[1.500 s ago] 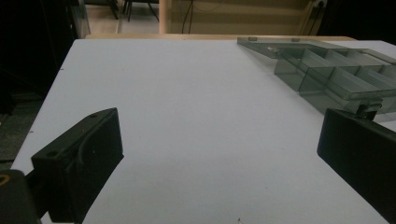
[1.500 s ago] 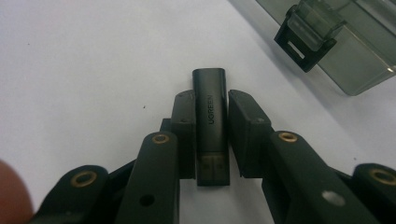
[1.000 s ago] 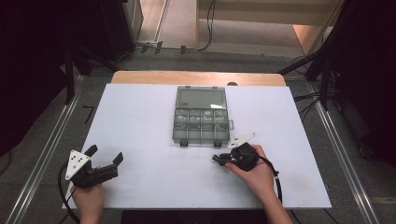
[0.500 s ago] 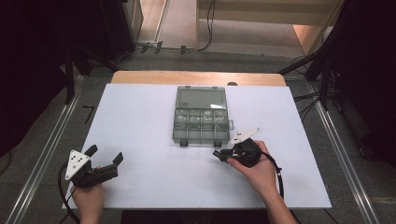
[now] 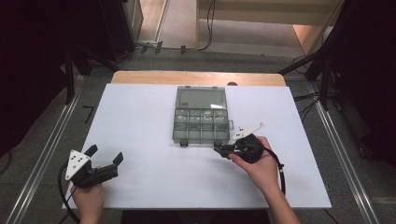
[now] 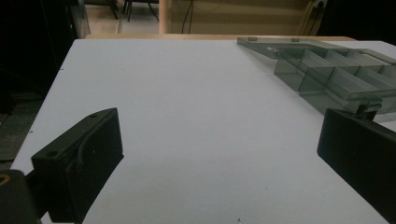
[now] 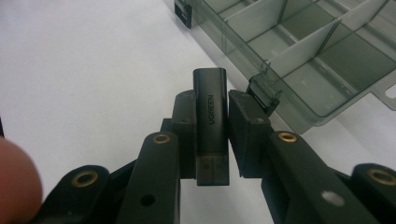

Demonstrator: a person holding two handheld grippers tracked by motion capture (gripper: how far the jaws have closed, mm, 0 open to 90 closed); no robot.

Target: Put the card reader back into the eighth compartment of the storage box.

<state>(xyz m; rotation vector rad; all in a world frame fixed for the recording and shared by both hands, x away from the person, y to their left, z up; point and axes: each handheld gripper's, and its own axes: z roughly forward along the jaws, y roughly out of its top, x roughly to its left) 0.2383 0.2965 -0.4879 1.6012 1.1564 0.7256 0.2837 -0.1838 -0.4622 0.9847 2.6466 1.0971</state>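
A clear grey compartment box (image 5: 201, 119) lies open in the middle of the white table (image 5: 140, 121), its lid flat behind it. My right gripper (image 5: 223, 150) is just off the box's front right corner, shut on a small black adapter (image 7: 211, 119) marked UGREEN. The adapter stands lengthwise between the jaws, near the box's front latch (image 7: 264, 95). My left gripper (image 5: 103, 161) rests at the table's front left, open with nothing between its jaws. The box (image 6: 336, 74) also appears at the right in the left gripper view.
The box's compartments (image 7: 322, 42) are separated by thin dividers; some hold small pale items. A wooden strip (image 5: 196, 77) runs along the table's far edge. Metal rails (image 5: 42, 154) flank the table on both sides. Bare white surface spreads left of the box.
My right gripper has moved a little up and toward the box's front edge, with the adapter in it. The left gripper has stayed in place.
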